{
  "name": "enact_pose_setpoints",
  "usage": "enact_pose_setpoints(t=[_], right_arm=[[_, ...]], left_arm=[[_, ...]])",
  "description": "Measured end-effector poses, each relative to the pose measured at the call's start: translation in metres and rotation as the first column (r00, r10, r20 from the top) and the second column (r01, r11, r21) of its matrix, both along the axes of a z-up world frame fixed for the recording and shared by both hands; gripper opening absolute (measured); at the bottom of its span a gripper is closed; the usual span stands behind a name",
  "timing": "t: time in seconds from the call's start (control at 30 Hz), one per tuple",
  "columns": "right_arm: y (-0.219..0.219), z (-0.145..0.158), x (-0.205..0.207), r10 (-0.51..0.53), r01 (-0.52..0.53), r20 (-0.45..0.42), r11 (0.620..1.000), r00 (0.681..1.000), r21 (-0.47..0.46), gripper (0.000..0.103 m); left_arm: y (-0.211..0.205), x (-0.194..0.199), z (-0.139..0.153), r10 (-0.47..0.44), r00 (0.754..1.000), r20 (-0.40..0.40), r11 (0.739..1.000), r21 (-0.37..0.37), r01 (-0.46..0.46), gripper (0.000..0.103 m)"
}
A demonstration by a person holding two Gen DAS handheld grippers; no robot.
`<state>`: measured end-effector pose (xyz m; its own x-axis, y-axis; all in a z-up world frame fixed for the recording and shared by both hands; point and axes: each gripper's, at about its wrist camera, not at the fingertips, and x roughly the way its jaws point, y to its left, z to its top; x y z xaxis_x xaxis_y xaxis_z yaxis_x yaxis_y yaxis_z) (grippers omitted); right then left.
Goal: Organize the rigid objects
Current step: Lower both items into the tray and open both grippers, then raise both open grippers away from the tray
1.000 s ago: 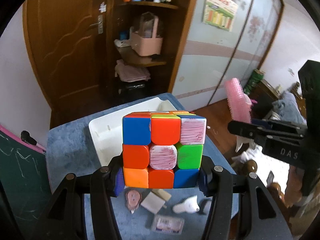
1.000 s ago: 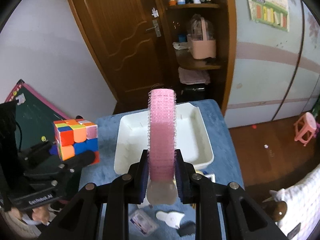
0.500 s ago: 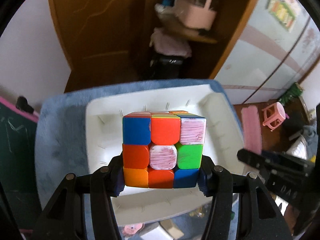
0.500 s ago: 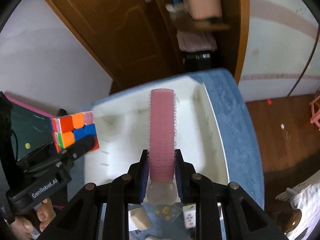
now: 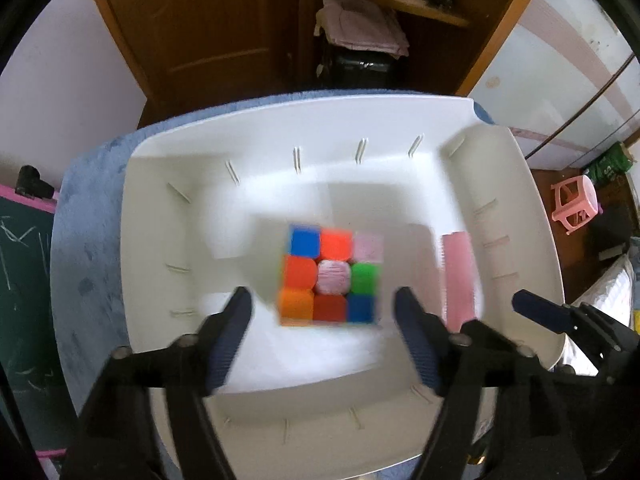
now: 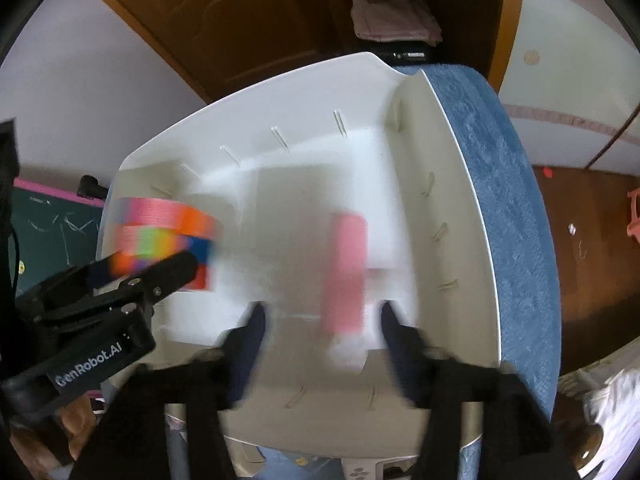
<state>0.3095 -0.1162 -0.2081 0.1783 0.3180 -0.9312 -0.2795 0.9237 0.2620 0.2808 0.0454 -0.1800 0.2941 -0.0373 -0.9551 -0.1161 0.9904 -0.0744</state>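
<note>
Both grippers have dropped from above the surface to just over the white tray since a second ago, and each has let go of what it held. The puzzle cube, gripped by the left gripper a second ago, now sits blurred inside the tray, ahead of and between the left jaws. Those jaws are opening and stand wide, with clear gaps on either side of the cube, so nothing is held. The cube's upper face shows blue, orange, red, green and pale pink squares.

From the right wrist view, the pink hair roller, clamped half a second ago, lies lengthwise in the tray between the right gripper jaws. These jaws are also opening; neither pad touches the roller. In the left wrist view the roller lies just beside the cube, on its right, apart from it.

The tray rests on a blue carpeted surface. Whether cube and roller lie flat on the tray floor cannot be told, because both are motion-blurred.

Behind the tray stand a brown wooden door and shelves with folded pink cloth. A pink stool stands on the floor at far right.
</note>
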Motion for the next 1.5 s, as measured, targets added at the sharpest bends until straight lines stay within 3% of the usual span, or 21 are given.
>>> enact_pose_setpoints(t=[0.07, 0.23, 0.7, 0.83, 0.97, 1.5], right_arm=[[0.000, 0.006, -0.008, 0.015, -0.016, 0.033, 1.000, 0.999, 0.007, 0.076], [-0.002, 0.016, -0.023, 0.030, -0.031, 0.055, 0.999, 0.998, 0.015, 0.077], [-0.012, 0.076, -0.071, -0.016, 0.011, 0.219, 1.000, 0.976, 0.025, 0.077], [-0.012, 0.097, -0.095, -0.008, 0.012, 0.294, 1.000, 0.956, -0.010, 0.077], [-0.014, 0.112, -0.116, -0.014, 0.010, 0.317, 1.000, 0.948, 0.012, 0.081], [-0.019, 0.146, -0.201, -0.021, -0.008, 0.358, 0.997, 0.934, 0.078, 0.081]], left_arm=[[0.001, -0.002, 0.007, -0.013, 1.000, 0.011, 1.000, -0.015, 0.013, 0.083], [0.003, -0.006, 0.025, 0.009, 1.000, 0.027, 0.999, -0.039, -0.008, 0.083], [-0.013, -0.064, 0.093, -0.068, 0.977, 0.200, 0.996, 0.073, 0.055, 0.083], [-0.012, -0.083, 0.109, -0.079, 0.969, 0.235, 0.995, 0.085, 0.061, 0.083], [-0.010, -0.101, 0.124, -0.086, 0.959, 0.269, 0.995, 0.079, 0.066, 0.083], [-0.013, -0.171, 0.136, -0.147, 0.946, 0.289, 0.985, 0.127, 0.115, 0.083]])
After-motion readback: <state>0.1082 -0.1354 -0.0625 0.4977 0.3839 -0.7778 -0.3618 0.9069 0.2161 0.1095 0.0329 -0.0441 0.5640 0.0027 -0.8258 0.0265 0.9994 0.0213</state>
